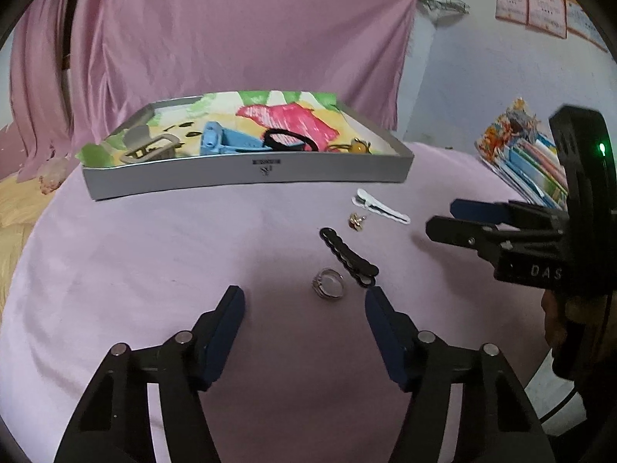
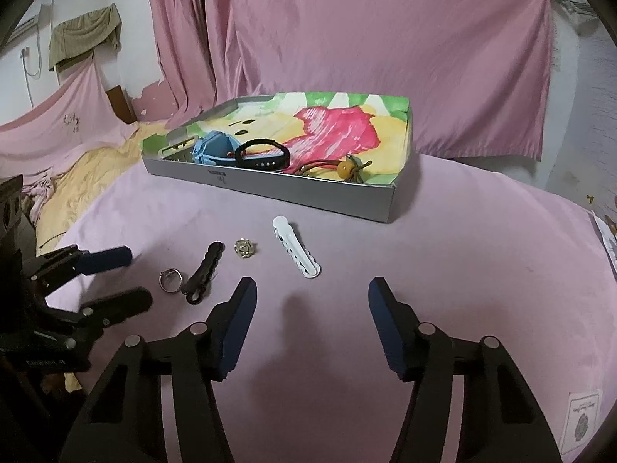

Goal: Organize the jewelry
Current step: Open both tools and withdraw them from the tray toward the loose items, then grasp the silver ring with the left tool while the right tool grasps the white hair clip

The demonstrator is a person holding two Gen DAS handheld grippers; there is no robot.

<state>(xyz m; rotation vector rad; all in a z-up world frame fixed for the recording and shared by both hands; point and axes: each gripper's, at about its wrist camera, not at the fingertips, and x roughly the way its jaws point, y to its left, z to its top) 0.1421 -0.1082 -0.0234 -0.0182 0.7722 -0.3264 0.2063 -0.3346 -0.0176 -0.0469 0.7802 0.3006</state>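
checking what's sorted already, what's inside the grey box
Inside the grey box on a colourful liner: a beige claw clip, a blue clip, a black hair tie and an amber bead piece. The near wall hides whatever lies low against it.

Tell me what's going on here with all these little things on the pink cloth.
A person is tidying jewelry with two handheld grippers. The left gripper hovers over a ring, the right gripper near a white hair clip; both are open and empty. A black clip and a small gold piece also lie loose. The box already holds a blue clip and other pieces.
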